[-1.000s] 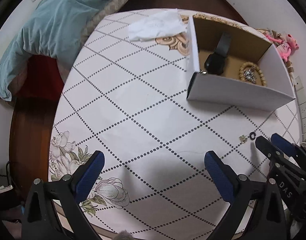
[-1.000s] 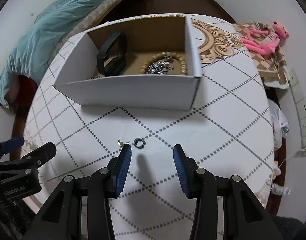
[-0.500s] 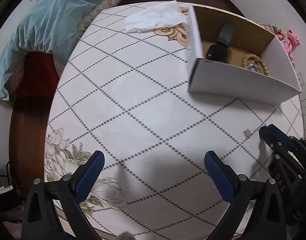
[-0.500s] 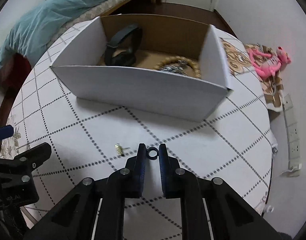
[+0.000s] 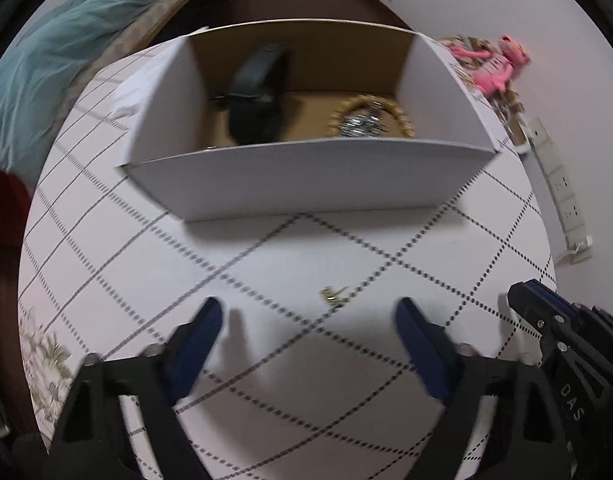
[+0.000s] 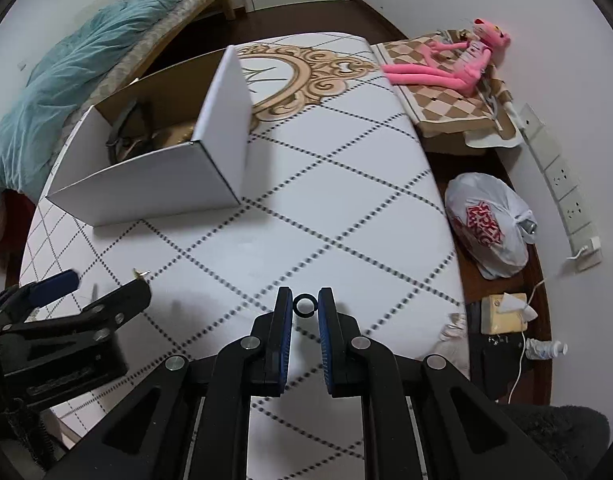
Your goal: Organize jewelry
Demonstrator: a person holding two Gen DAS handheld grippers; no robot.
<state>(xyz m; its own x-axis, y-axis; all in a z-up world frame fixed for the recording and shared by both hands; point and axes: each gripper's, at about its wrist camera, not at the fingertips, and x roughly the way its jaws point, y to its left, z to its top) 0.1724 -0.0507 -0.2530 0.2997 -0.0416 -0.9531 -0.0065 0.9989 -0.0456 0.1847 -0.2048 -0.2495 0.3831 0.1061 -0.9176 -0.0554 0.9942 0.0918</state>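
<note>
My right gripper (image 6: 305, 307) is shut on a small black ring (image 6: 305, 305) and holds it above the table; the gripper also shows at the right edge of the left wrist view (image 5: 546, 312). My left gripper (image 5: 308, 320) is open, low over the table, with a small gold earring (image 5: 333, 295) lying just ahead between its fingers; the earring shows in the right wrist view too (image 6: 140, 274). The open white cardboard box (image 5: 306, 176) holds a black watch (image 5: 254, 96), a wooden bead bracelet (image 5: 402, 118) and a silver chain (image 5: 360, 126).
The round table (image 6: 346, 200) has a white diamond-pattern cloth. A pink plush toy (image 6: 446, 68) lies on a checked cloth at the far right. A white plastic bag (image 6: 486, 224) and a power strip (image 6: 562, 192) are beside the table. A bed with a teal blanket (image 6: 66, 80) is at the left.
My right gripper lifted the black ring off the table and swung right. My left gripper moved right toward the box, over the gold earring.
</note>
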